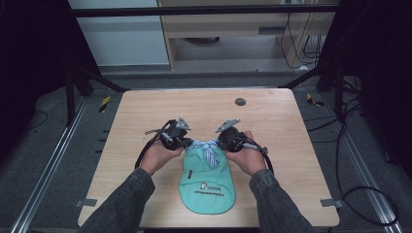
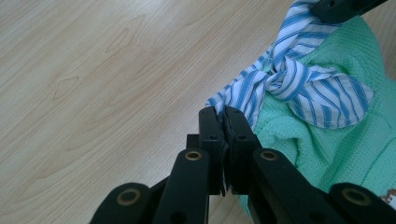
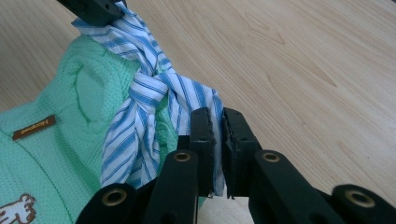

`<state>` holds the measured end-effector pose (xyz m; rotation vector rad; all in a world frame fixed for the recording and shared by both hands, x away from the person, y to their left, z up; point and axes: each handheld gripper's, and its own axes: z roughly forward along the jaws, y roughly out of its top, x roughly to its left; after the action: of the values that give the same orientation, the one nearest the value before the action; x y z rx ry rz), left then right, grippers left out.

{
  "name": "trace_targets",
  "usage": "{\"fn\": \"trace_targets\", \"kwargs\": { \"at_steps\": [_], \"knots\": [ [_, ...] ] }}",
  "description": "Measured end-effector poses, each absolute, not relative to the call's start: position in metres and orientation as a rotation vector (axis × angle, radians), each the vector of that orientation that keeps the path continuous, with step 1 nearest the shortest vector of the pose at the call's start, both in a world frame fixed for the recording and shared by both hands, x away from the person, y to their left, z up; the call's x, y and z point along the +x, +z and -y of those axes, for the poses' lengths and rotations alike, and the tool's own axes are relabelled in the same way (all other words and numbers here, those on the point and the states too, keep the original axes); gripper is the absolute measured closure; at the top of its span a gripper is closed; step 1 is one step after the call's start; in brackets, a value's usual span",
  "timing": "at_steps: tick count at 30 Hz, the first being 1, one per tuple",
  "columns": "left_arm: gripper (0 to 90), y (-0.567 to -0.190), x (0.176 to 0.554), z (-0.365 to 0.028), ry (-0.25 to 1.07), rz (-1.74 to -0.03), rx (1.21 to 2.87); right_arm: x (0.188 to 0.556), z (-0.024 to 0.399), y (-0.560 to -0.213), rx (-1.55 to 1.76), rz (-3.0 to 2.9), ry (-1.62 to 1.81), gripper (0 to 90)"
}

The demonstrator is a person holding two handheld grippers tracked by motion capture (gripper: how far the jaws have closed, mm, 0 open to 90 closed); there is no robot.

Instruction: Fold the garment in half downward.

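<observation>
A mint-green knitted cap [image 1: 206, 182] lay flat on the desk [image 1: 145, 111], nearer the front edge than the back and about midway between the left and right edges. Its brim pointed toward the person, and a small brown label and a printed motif showed on it. At the cap's back end, two blue-and-white striped cloth ties [image 1: 210, 154] were crossed into a loose knot [image 2: 280, 84].

The left gripper [image 1: 187, 141] had its jaws pressed together on the end of one striped tie [image 2: 233, 100], seen close up in the left gripper view. The right gripper [image 1: 217, 141] had its jaws clamped on the other tie end [image 3: 215, 140], the cloth running between them. Both grippers sat just above the desk, close together at the cap's back end, each held in a hand [image 1: 158, 156] with a grey sleeve.

The cap looked light, soft and floppy, likely to sag and drag along if lifted by the ties. The ties seemed thin and smooth, so they could slip; gripping near their ends, away from the knot, seemed best for pulling it snug.

A small dark round disc [image 1: 240, 101] lay near the desk's back edge, well apart.
</observation>
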<state>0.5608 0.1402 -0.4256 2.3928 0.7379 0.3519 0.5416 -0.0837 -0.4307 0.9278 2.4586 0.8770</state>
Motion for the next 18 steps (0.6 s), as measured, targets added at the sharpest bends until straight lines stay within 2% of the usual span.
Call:
{"fn": "trace_targets", "kwargs": {
  "at_steps": [18],
  "knots": [
    [87.6, -0.416, 0.558, -0.140, 0.367, -0.689, 2.405, 0.539, 0.083, -0.418, 0.802, -2.504, 0.798, 83.5]
  ]
}}
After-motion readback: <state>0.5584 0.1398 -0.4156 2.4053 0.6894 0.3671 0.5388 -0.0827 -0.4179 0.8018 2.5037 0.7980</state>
